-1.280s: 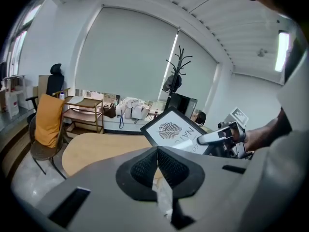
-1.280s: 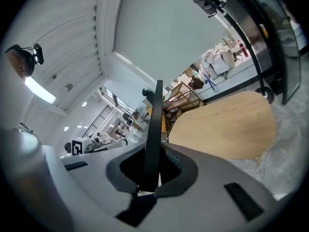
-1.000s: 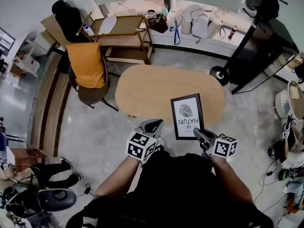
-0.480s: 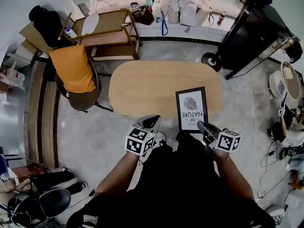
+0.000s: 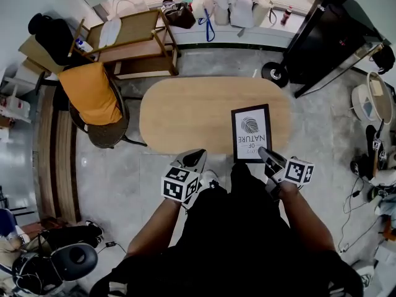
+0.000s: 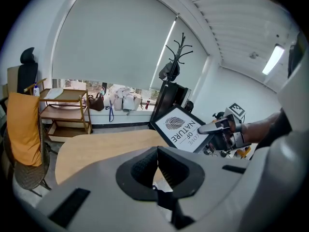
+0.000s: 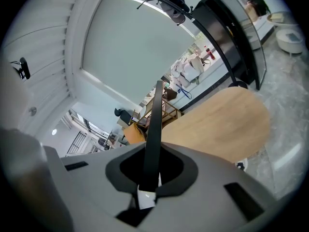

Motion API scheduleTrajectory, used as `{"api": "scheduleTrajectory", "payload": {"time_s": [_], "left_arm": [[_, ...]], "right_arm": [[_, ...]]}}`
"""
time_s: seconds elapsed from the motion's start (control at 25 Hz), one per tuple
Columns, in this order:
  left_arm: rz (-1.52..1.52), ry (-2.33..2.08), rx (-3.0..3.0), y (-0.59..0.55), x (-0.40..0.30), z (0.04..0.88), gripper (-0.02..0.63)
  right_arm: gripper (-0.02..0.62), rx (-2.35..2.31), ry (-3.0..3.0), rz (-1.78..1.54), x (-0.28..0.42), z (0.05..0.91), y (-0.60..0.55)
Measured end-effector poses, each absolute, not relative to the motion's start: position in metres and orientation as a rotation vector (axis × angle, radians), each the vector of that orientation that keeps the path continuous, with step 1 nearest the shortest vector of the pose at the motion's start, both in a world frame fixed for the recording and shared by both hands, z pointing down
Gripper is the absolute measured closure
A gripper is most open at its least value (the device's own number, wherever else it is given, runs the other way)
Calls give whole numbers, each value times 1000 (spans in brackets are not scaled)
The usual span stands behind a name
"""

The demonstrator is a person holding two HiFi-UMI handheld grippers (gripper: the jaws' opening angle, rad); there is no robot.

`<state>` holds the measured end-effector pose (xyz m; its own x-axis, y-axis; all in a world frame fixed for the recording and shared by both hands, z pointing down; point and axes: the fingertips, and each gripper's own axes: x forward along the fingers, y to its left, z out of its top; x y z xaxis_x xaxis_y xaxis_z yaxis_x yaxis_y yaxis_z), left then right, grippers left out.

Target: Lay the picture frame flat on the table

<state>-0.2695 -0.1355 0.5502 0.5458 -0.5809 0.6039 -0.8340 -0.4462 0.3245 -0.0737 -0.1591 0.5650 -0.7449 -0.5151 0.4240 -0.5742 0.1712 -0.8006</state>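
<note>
A black picture frame [image 5: 250, 133] with a white print hangs tilted over the right end of the oval wooden table [image 5: 185, 113]. My right gripper [image 5: 266, 155] is shut on its near edge. In the right gripper view the frame [image 7: 155, 120] shows edge-on as a dark strip rising from between the jaws of the right gripper [image 7: 152, 166]. In the left gripper view the frame [image 6: 179, 128] leans above the table [image 6: 96, 146], with the right gripper [image 6: 212, 127] on its corner. My left gripper [image 5: 195, 159] is shut and empty at the table's near edge; its own camera shows the left gripper [image 6: 157, 151] closed.
A chair with an orange cushion [image 5: 93, 94] stands at the table's left end. A wooden cart [image 5: 133, 39] is behind it. A coat stand base [image 5: 274, 74] sits at the far right corner. Bags [image 5: 238, 11] line the window ledge.
The right gripper has carried the frame forward, farther over the table's right end. The left gripper has kept its place beside the near edge.
</note>
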Motion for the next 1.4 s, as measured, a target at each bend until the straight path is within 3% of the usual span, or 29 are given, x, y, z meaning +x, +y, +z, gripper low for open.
{"api": "scheduleTrajectory", "payload": {"time_s": [0.24, 0.72, 1.2, 1.4], "left_arm": [[581, -1140, 2165, -180, -257, 557, 601], [668, -1156, 2022, -252, -223, 599, 601], [749, -1166, 1897, -259, -217, 626, 601], [752, -1190, 1829, -250, -225, 635, 601]], "right_arm": [[575, 1188, -2248, 1682, -45, 623, -211], [575, 1201, -1903, 1865, -23, 831, -317], [575, 1040, -1954, 1879, -50, 909, -353], [550, 954, -1845, 1648, -44, 945, -342]]}}
